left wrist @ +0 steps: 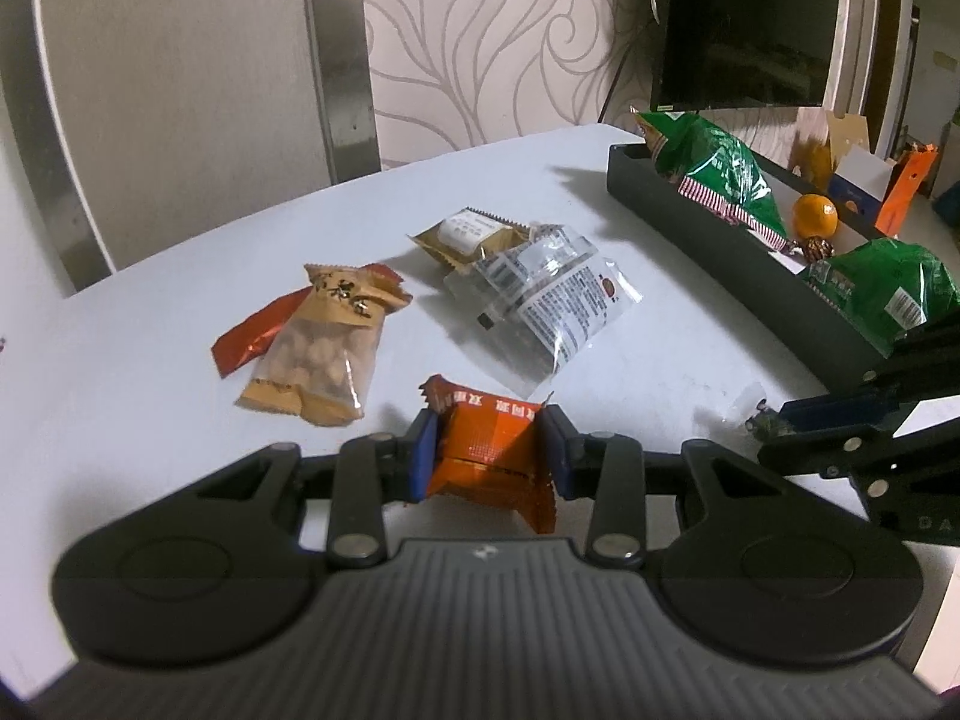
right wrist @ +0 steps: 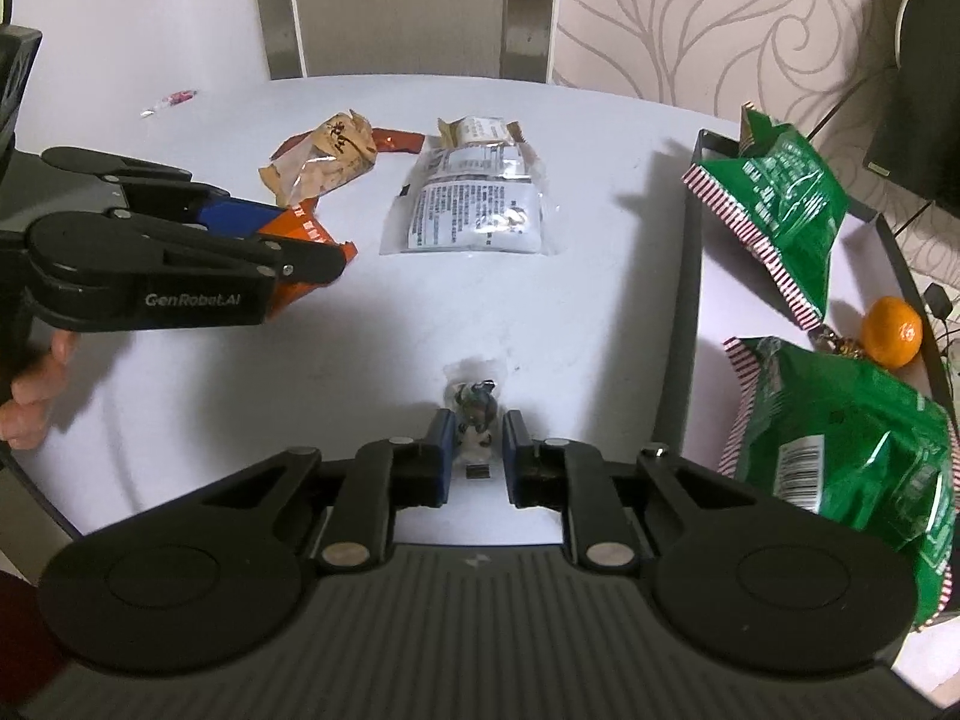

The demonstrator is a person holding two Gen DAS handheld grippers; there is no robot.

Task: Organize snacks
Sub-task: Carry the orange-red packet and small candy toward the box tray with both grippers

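My left gripper [left wrist: 489,447] is shut on an orange snack packet [left wrist: 492,438], held just above the white table [left wrist: 150,396]; the right wrist view shows the same packet [right wrist: 303,228] in that gripper at the left. My right gripper [right wrist: 477,429] is shut on a small clear-wrapped candy [right wrist: 475,411] low over the table's near edge. Loose on the table lie a tan nut packet [left wrist: 324,348] on a red wrapper [left wrist: 249,339], a clear labelled packet [left wrist: 555,300] and a small brown-and-white packet [left wrist: 471,234].
A black tray [right wrist: 690,300] at the right holds two green bags [right wrist: 780,210] [right wrist: 852,438] and a tangerine [right wrist: 892,331]. A small sweet [right wrist: 174,99] lies at the table's far left. A person's hand [right wrist: 30,387] grips the left tool. A dark screen [left wrist: 744,24] stands behind the tray.
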